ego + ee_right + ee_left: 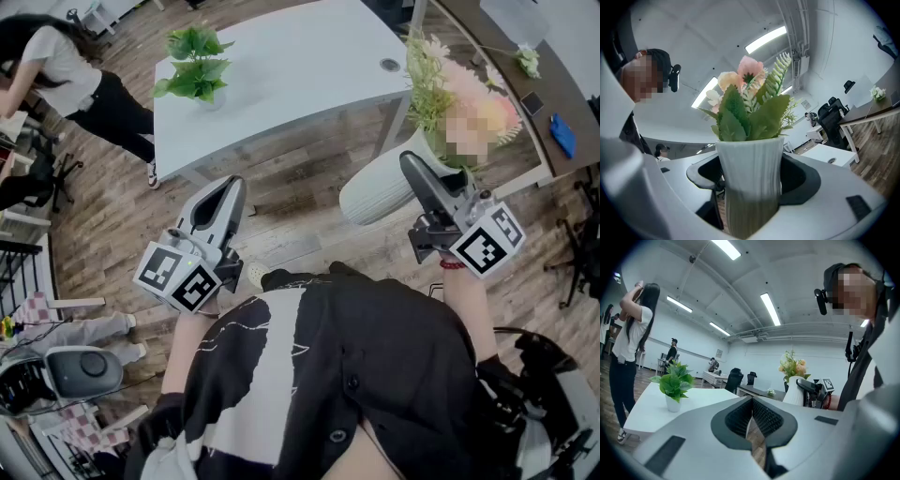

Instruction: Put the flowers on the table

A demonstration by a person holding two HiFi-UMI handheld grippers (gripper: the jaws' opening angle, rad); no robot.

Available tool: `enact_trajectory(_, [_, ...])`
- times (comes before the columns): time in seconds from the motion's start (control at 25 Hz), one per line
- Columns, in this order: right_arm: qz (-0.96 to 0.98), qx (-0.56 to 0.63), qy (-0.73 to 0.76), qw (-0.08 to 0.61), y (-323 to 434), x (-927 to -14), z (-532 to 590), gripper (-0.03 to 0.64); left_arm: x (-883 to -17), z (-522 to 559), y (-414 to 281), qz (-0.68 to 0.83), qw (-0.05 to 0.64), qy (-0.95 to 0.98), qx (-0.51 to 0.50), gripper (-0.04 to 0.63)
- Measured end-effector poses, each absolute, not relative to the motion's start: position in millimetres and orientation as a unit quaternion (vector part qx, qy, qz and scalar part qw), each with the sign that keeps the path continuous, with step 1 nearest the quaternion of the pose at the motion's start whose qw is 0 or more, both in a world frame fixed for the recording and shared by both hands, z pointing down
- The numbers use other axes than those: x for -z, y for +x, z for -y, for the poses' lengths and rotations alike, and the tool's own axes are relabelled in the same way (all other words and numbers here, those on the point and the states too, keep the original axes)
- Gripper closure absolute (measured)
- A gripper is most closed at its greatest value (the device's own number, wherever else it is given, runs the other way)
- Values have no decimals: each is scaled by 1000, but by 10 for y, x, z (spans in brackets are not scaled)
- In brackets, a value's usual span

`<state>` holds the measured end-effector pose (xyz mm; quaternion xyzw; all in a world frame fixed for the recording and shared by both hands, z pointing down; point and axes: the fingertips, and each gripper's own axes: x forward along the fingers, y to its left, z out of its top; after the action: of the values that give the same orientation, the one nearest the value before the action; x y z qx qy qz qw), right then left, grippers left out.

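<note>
Right gripper view is filled by the vase [749,187], a white cylinder with fine vertical ribs, flared slightly at the rim. It is clamped between the dark padded jaws of the right gripper [413,169], one pad pressed on each side. The flowers [751,93] are stood in it: pink and cream blooms, a pale fern-like spike and broad green leaves. The vase's base is cut off by the lower edge of that view.

From the head view the vase is seen tilted over the wood-plank floor [309,183], just ahead of the right gripper, and part of the bouquet is covered by a mosaic patch.

The table [281,80], smooth and white with a round cable port [390,65], is set beyond both grippers. A potted plant [195,64] is placed on it, ahead of the left gripper [225,192]. That gripper's ribbed pads are closed tip to tip with nothing held; only a sliver of floor is seen behind them.

Strip lights, desks and chairs are seen beyond, in small and indistinct detail.
</note>
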<state>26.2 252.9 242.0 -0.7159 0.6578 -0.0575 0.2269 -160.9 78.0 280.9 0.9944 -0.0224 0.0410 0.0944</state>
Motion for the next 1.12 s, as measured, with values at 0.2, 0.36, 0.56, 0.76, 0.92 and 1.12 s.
enact_trajectory(0.2, [-652, 60, -722, 224, 371, -2442, -2622, 261, -2830, -862, -1493, 18, 97, 994, -41, 584])
enact_trajectory(0.36, [-655, 66, -721, 218, 375, -2462, -2631, 261, -2852, -874, -1450, 19, 102, 994, -39, 584])
enact_trajectory(0.56, [-659, 70, -717, 219, 491, -2458, -2647, 261, -2904, -896, -1367, 29, 112, 992, -53, 584])
enact_trajectory(0.76, [-656, 75, -709, 247, 614, -2505, -2497, 261, -2945, -795, -1296, 23, 106, 993, -55, 584])
enact_trajectory(0.92, [-658, 74, -710, 239, 699, -2500, -2280, 261, -2846, -595, -1102, 4, 110, 994, -20, 584])
enact_trajectory(1.12, [-652, 80, -718, 230, 980, -2483, -2023, 261, -2708, -319, -661, -30, 128, 991, 24, 584])
